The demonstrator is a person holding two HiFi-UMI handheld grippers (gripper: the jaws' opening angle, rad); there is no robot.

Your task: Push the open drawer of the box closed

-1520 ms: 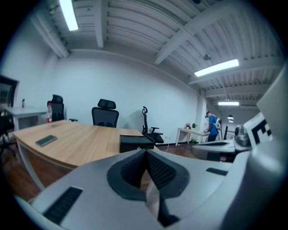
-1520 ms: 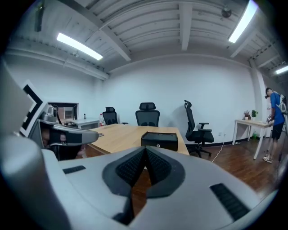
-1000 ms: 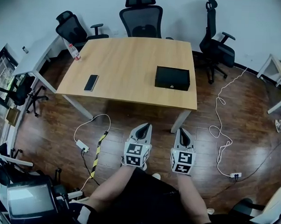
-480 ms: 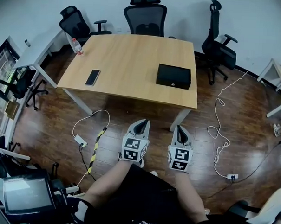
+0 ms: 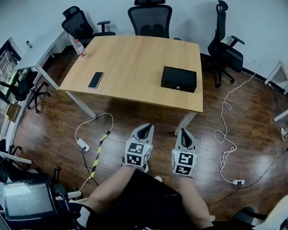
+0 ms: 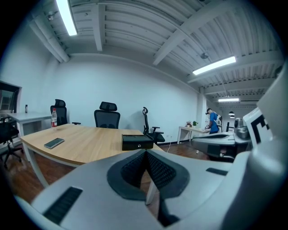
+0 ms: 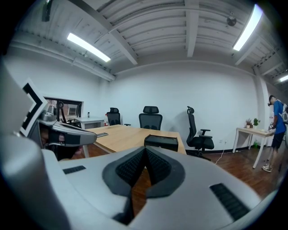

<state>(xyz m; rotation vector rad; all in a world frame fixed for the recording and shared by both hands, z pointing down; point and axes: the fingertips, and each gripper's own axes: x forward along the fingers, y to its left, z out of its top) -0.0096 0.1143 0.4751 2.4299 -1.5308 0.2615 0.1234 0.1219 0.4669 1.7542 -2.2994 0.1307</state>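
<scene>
The left gripper and right gripper sit low by the person, fingers pressed shut on nothing. Both are well away from the box on the right of the worktop. I cannot tell if its drawer sticks out. This could be just before the push or after it. A phone lies on the left. Chairs stand behind it, on a wood floor.
</scene>
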